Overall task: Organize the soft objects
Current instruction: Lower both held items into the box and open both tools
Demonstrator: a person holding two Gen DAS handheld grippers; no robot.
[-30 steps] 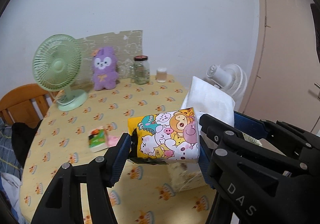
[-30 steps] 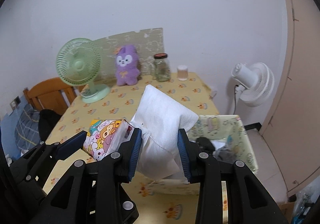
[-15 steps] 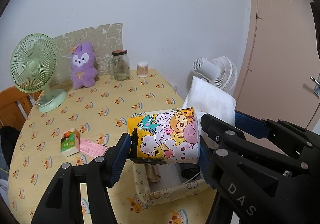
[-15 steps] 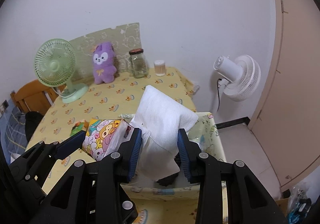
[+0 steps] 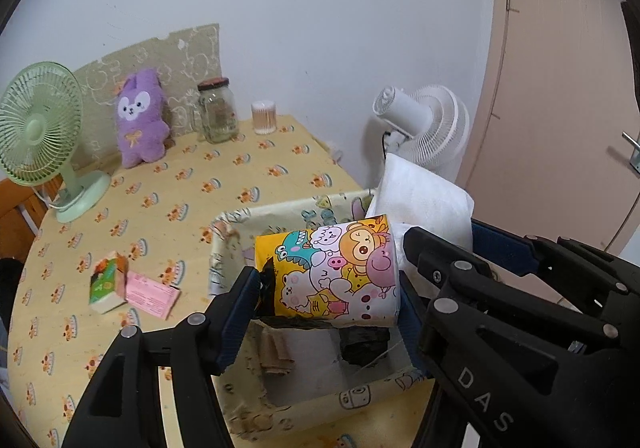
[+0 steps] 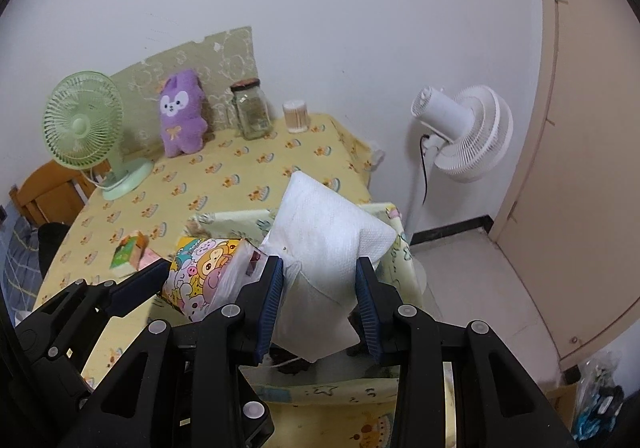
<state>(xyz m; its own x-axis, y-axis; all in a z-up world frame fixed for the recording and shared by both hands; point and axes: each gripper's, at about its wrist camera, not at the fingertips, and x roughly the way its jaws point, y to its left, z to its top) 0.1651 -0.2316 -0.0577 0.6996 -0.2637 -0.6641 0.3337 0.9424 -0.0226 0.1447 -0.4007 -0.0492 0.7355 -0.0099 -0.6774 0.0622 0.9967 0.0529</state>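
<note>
Currently, the cartoon tissue pack (image 5: 332,272) and white tissue pack (image 6: 324,248) are gripped by closed jaws above the fabric basket (image 5: 240,220), unreleased.

Left gripper (image 5: 326,288), right gripper (image 6: 320,288) clamped, side by side.

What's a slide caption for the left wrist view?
Left claw holds a cartoon-print tissue pack above the fabric basket.
</note>
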